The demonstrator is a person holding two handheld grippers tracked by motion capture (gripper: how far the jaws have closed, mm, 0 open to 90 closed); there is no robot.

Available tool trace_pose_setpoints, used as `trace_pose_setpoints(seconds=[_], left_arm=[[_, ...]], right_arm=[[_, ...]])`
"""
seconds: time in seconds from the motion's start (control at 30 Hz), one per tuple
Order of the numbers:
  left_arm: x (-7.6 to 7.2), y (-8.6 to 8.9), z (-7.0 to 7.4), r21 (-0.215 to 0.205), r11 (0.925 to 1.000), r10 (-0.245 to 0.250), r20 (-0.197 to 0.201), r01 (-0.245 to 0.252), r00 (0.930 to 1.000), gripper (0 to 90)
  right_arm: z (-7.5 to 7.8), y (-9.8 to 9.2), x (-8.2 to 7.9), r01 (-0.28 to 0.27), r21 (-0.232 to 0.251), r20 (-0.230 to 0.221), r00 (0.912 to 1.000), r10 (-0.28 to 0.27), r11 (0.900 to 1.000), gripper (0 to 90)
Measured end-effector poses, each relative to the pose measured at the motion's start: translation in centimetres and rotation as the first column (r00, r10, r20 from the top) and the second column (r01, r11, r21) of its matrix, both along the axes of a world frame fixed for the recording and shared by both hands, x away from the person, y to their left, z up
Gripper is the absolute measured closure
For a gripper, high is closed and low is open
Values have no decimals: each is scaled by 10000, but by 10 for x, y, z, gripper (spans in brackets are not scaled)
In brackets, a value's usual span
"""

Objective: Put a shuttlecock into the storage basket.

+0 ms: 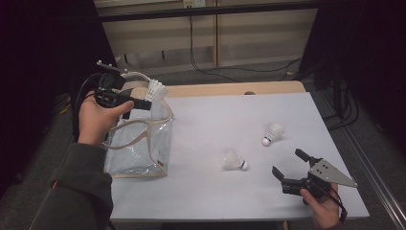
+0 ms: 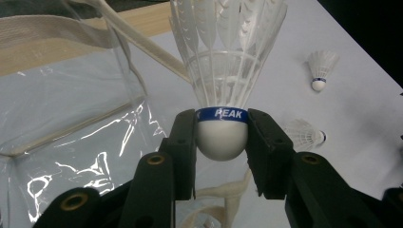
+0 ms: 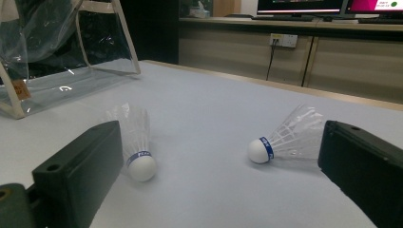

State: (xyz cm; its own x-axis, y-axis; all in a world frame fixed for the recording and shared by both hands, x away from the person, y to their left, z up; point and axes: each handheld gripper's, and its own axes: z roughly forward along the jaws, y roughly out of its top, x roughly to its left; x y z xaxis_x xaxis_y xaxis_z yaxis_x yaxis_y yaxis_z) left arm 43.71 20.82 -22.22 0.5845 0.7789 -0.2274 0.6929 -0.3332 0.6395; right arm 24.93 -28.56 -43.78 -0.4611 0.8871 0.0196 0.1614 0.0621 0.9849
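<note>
The left gripper (image 1: 143,102) hung above the open mouth of the clear plastic bag (image 1: 139,143), which stood at the left side of the table (image 1: 210,191). Its jaws were closed part-way on a shuttlecock (image 2: 223,95), pinching the white cork on both sides just below the blue band, feathers pointing away from the hand. From the high view the feathers (image 1: 155,89) stuck out past the bag's far rim, near one of the cream handles (image 1: 143,125).

Two more shuttlecocks lay on the table, well apart from the bag: one nearer the middle (image 1: 234,161) and one farther back (image 1: 271,133). The right gripper (image 1: 291,166) hovered low over the near right corner, its jaws spread wide and holding nothing, both loose shuttlecocks lying ahead of them.

What worried me was the grip. The cork is round and smooth, and the jaws met it only along its flanks, so a small tilt of the wrist could let it squirt out before it was over the opening. The bag looked soft and slack, and its handles arched across the mouth; I judged the feathers could catch on a strap or the rim and bend, or the shuttlecock could bounce off and land outside. A nudge from the gripper might also tip or fold the bag, closing the opening. On the right, a careless sweep could roll the light shuttlecocks toward the table's edge.
</note>
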Motion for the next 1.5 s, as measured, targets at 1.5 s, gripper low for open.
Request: trace_pose_setpoints(seconds=[1.5], left_arm=[[8,14,-3,229,9962,839,134,-842,9964,652]], right_arm=[[0,0,0,20,-4,-7,10000,-20,10000,11]])
